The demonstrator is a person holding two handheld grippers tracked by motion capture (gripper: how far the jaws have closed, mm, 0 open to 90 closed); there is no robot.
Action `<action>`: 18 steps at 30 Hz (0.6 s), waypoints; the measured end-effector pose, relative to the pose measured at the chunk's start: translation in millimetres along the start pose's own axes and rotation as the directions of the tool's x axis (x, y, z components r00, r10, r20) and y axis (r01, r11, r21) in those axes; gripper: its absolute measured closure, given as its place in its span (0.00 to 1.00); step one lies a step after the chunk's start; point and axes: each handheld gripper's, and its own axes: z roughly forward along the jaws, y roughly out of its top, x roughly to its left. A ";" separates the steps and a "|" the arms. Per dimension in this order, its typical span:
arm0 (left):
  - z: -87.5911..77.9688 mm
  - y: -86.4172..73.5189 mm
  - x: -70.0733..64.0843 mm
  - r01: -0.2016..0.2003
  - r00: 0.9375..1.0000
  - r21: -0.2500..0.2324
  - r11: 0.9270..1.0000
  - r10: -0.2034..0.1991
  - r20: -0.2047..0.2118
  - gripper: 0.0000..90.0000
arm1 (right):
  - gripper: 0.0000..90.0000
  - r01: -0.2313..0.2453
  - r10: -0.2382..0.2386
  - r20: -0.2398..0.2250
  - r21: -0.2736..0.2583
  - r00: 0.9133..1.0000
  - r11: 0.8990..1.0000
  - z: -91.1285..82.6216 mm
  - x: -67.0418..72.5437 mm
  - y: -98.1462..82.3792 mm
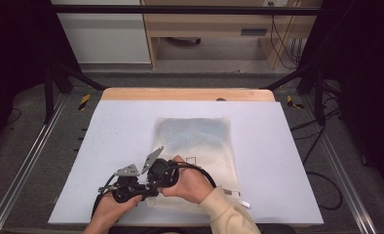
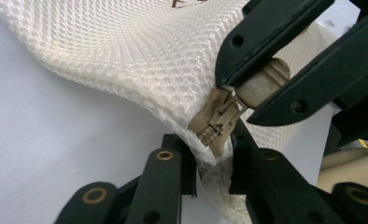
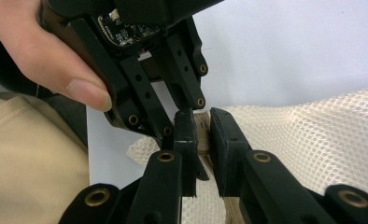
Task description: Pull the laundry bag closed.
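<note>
Zipper work is occupying both tools at the near-left corner of a cream mesh bag (image 1: pixel 195 146), which is lying flat on the white worktop (image 1: pixel 107 146), nearer its front edge than its back and slightly right of the middle. The person is bringing both hands in over the front edge, so that the left gripper (image 1: pixel 146 189) and the right gripper (image 1: pixel 153 181) are meeting at that corner. In the left gripper view, the left gripper (image 2: pixel 212 172) is pinching the mesh edge just below the zipper slider (image 2: pixel 215 122), its jaws nearly closed with a fold of netting squeezed between them. The right gripper (image 2: pixel 245 91), coming in from the upper right of that view, is clamping the beige pull tab (image 2: pixel 261 84) of the slider between almost closed jaws. The right gripper view is showing the same grip from behind: the right gripper (image 3: pixel 204 135) is holding a narrow beige piece, with the left gripper (image 3: pixel 184 109) pressing in just beyond it. The step in hand appears to be the start of sliding the zipper, one tool anchoring the fabric while the other is taking the tab. The next move is probably calling for a steady pull on the tab along the bag's near edge, away from the anchored corner, with the mesh kept taut so the slider is not snagging.
</note>
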 end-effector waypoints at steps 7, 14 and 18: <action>-0.9 0.5 0.6 0.001 1.000 0.000 1.000 -0.001 -0.004 0.91 | 0.91 0.017 -0.017 -0.001 0.001 1.000 1.000 -0.5 -1.1 -1.4; -2.4 0.7 0.7 0.006 1.000 -0.009 1.000 -0.006 -0.012 0.92 | 0.91 0.022 -0.022 0.008 0.007 1.000 1.000 0.6 0.0 -2.9; -3.9 1.8 0.1 0.003 1.000 -0.019 1.000 -0.003 -0.013 0.92 | 0.91 0.027 -0.027 0.009 0.000 1.000 1.000 -1.0 -0.7 -4.0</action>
